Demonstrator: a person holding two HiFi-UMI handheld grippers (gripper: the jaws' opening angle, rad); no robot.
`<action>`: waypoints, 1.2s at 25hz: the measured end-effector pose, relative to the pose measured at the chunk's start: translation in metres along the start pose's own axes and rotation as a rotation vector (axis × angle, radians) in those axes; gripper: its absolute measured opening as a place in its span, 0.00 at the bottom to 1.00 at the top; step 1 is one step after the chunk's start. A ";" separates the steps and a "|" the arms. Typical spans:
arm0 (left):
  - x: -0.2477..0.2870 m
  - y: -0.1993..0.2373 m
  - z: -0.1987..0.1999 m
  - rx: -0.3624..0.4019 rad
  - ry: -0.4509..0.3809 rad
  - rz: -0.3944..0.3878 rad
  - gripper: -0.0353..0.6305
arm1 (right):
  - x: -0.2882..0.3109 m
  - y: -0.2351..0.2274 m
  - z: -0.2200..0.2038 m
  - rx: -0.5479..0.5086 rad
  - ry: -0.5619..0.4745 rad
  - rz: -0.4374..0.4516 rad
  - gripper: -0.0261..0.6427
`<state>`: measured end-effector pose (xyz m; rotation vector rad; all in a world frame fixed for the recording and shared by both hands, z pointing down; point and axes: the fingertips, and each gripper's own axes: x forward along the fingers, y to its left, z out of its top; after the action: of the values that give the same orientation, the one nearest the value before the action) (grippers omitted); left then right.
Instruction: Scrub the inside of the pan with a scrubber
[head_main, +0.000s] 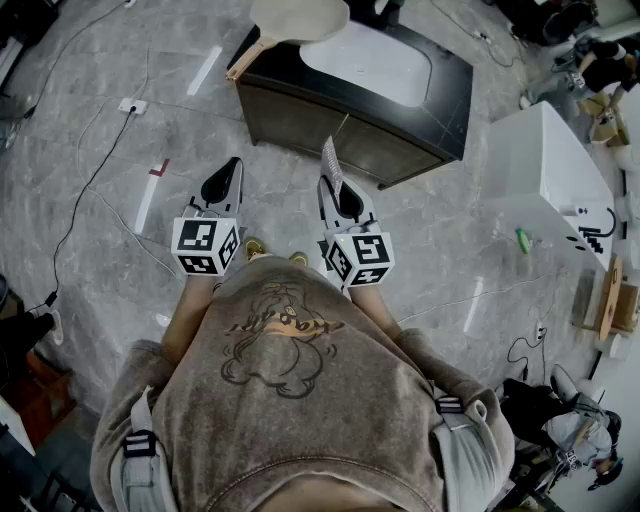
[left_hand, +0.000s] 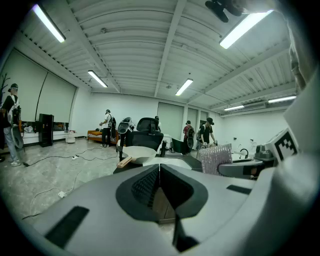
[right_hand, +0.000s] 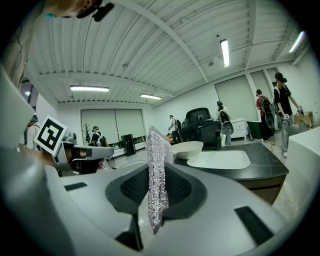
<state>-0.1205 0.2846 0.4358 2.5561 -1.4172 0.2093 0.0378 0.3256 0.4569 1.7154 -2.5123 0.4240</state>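
1. Pan (head_main: 300, 18), pale with a wooden handle, on the left end of the dark counter (head_main: 445, 95), just beside the white sink basin (head_main: 370, 62), handle jutting past the counter's edge.
2. Scrubber (right_hand: 156, 175), a silvery mesh sheet, upright and well apart from the pan, pinched between the jaws of the right tongs (head_main: 335, 185).
3. Left tongs (left_hand: 159, 169) closed tight, jaws together with nothing between them.
4. Both tongs side by side over the grey floor (head_main: 120, 260), short of the counter, pointed towards it and tipped slightly down.
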 end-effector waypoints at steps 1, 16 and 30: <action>0.001 0.000 0.001 0.002 0.000 -0.002 0.08 | 0.001 0.001 0.000 0.000 0.000 0.003 0.16; 0.012 -0.017 -0.008 0.004 -0.010 0.044 0.08 | -0.010 -0.009 -0.002 0.005 -0.029 0.094 0.16; 0.090 0.002 0.009 0.004 -0.027 0.033 0.08 | 0.023 -0.068 0.002 0.031 -0.025 0.040 0.16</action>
<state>-0.0743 0.2078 0.4476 2.5489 -1.4712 0.1837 0.0926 0.2811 0.4725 1.6935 -2.5750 0.4504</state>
